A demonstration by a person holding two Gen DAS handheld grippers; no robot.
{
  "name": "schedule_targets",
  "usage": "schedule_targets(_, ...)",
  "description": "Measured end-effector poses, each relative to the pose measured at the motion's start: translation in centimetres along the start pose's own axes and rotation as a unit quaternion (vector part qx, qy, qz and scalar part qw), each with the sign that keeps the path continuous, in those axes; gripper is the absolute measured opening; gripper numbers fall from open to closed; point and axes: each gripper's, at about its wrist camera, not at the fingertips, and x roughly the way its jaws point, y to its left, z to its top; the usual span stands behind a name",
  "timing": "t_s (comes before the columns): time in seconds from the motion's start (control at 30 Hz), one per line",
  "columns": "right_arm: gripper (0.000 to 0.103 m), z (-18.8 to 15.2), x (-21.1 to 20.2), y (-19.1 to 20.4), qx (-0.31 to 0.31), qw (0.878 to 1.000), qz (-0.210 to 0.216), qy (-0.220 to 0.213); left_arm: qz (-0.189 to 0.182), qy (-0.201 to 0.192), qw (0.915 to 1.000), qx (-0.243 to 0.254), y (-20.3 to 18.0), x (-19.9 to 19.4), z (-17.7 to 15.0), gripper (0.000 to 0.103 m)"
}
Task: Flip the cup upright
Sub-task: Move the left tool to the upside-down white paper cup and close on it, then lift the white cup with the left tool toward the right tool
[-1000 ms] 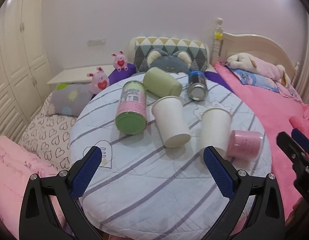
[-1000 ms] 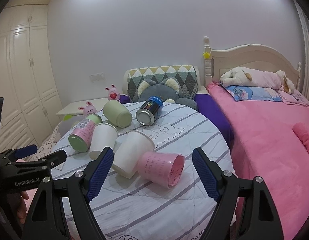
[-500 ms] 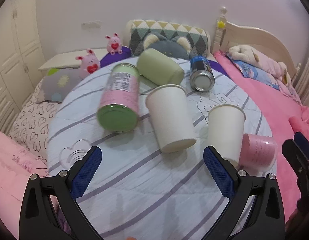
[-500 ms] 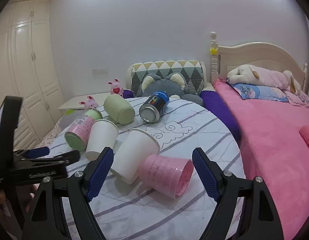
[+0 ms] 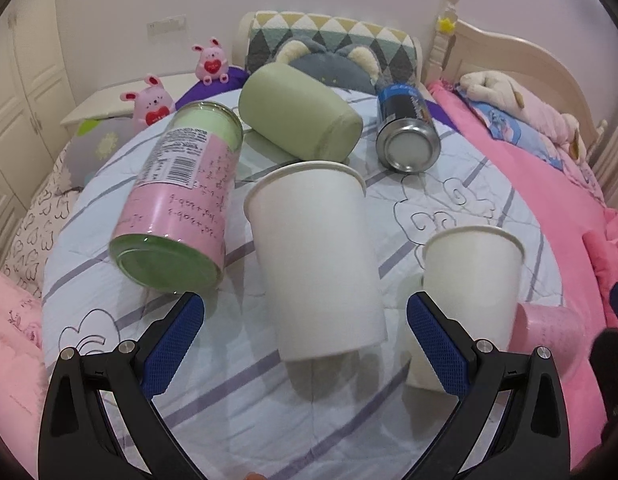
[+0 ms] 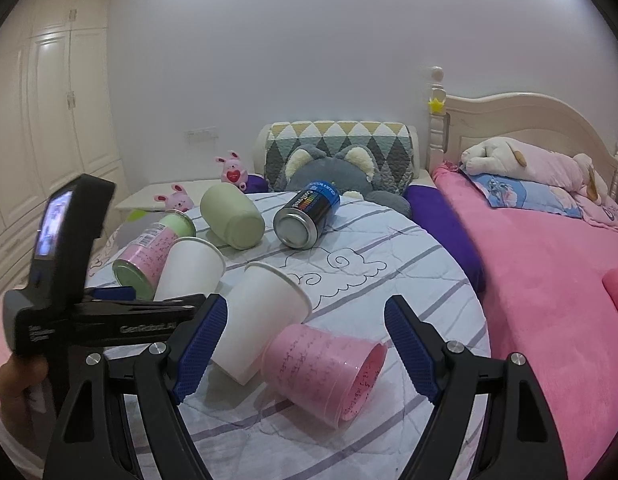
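Note:
A white paper cup (image 5: 317,256) lies on its side on the round table (image 5: 269,420), base toward me, between the wide-open jaws of my left gripper (image 5: 305,332); it also shows in the right wrist view (image 6: 189,272). A second white cup (image 5: 469,292) (image 6: 261,312) lies to its right. A pink cup (image 6: 325,368) lies on its side between the open jaws of my right gripper (image 6: 305,340); its edge shows in the left wrist view (image 5: 549,336). Neither gripper touches a cup.
A pink-and-green can (image 5: 177,200), a pale green cup (image 5: 301,120) and a blue can (image 5: 407,132) lie on their sides farther back. Plush toys (image 6: 337,172) sit behind the table. A pink bed (image 6: 549,260) is at the right. The left gripper's body (image 6: 69,280) is left of the right gripper.
My left gripper has moved forward and down toward the nearer white cup, which now sits between its jaws. My right gripper has moved closer to the pink cup.

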Motion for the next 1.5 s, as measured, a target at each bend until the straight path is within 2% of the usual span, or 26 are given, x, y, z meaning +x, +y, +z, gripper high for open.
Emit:
schedule_targets(0.07, 0.082, 0.0, 0.1, 0.0, -0.002, 1.000, 0.002, -0.001, 0.005, 0.000, 1.0000, 0.002, 0.0, 0.4, 0.2, 0.101)
schedule_targets(0.13, 0.082, 0.0, 0.1, 0.1, -0.002, 1.000, 0.002, 0.000, 0.005, 0.007, 0.9999, 0.005, 0.0, 0.8, 0.2, 0.091)
schedule_targets(0.2, 0.082, -0.1, 0.3, 0.1, -0.003, 1.000, 0.004, 0.001, 0.001, 0.016, 0.9999, 0.006, 0.2, 1.1, 0.2, 0.067)
schedule_targets(0.3, 0.082, 0.0, 0.3, 0.2, -0.004, 1.000, 0.005, 0.002, -0.006, 0.025, 0.9996, 0.013, 0.2, 1.2, -0.1, 0.059)
schedule_targets(0.37, 0.082, 0.0, 0.3, 0.3, -0.006, 1.000, 0.006, 0.001, -0.003, 0.020, 0.9996, 0.020, 0.2, 0.6, -0.4, 0.059)
schedule_targets(0.67, 0.082, -0.3, -0.4, 2.1, -0.019, 1.000, 0.011, 0.001, -0.031, 0.022, 0.9989, 0.029, 1.7, -1.9, -2.6, 0.059)
schedule_targets(1.0, 0.082, -1.4, -1.6, 5.3, -0.035, 0.999, 0.008, 0.010, -0.040, 0.019, 0.9972, 0.061, 2.8, -5.7, -6.9, 0.059)
schedule_targets(1.2, 0.082, -2.2, -2.3, 6.7, -0.027, 0.999, 0.005, 0.023, -0.037, 0.025, 0.9967, 0.068, 3.4, -6.2, -8.2, 0.060)
schedule_targets(1.23, 0.082, -2.3, -2.4, 7.0, -0.026, 0.999, 0.004, 0.027, -0.037, 0.028, 0.9966, 0.069, 3.5, -6.1, -8.3, 0.062)
schedule_targets(1.3, 0.082, -2.4, -2.4, 7.3, -0.025, 0.999, 0.004, 0.030, -0.029, 0.032, 0.9964, 0.073, 3.4, -6.1, -8.5, 0.078)
schedule_targets(1.33, 0.082, -2.5, -2.3, 7.5, -0.021, 0.999, 0.007, 0.036, -0.025, 0.030, 0.9964, 0.075, 3.4, -6.2, -8.7, 0.081)
schedule_targets(1.5, 0.082, -2.4, -2.4, 7.7, 0.007, 0.998, 0.026, 0.051, -0.023, 0.015, 0.9963, 0.081, 3.8, -7.5, -9.2, 0.089)
